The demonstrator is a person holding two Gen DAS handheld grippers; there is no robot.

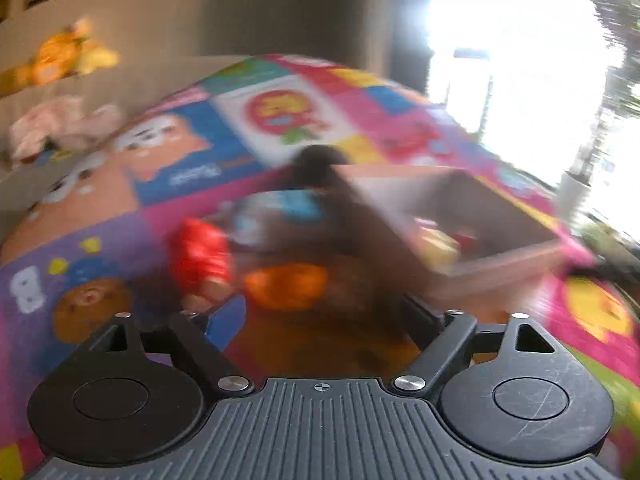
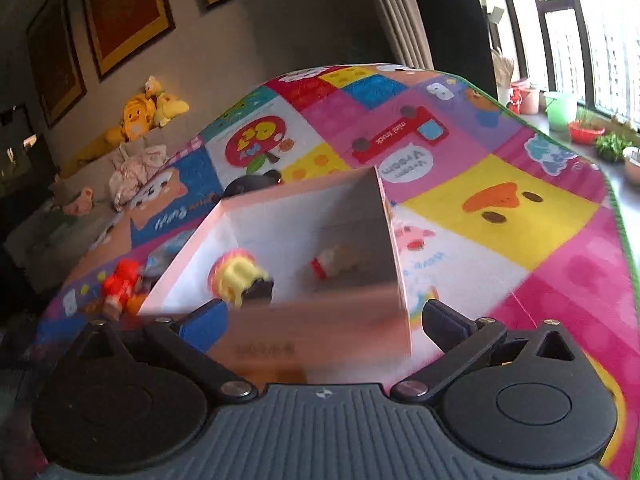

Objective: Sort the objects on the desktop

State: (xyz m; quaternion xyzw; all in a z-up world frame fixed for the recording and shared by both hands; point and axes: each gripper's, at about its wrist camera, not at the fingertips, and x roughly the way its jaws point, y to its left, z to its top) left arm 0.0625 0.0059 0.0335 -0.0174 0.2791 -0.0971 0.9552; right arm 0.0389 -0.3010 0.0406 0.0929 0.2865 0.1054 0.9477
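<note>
In the left wrist view, which is blurred, my left gripper (image 1: 320, 316) stands open above a brown patch. A red toy figure (image 1: 200, 256) and an orange toy (image 1: 288, 284) lie just ahead of its fingertips, untouched. A blue and white item (image 1: 280, 212) lies behind them. The open cardboard box (image 1: 500, 200) sits to the right. In the right wrist view, my right gripper (image 2: 324, 324) is wide open at the near wall of the box (image 2: 320, 320), holding nothing. Inside lie a yellow toy (image 2: 240, 276) and a small white and red toy (image 2: 336, 264). The red toy figure (image 2: 120, 280) lies left of the box.
Everything rests on a colourful patchwork play mat (image 2: 500, 208). A dark round object (image 2: 252, 184) sits behind the box. A sofa with plush toys (image 2: 140, 116) lines the left wall. A windowsill with pots (image 2: 584, 128) runs along the right.
</note>
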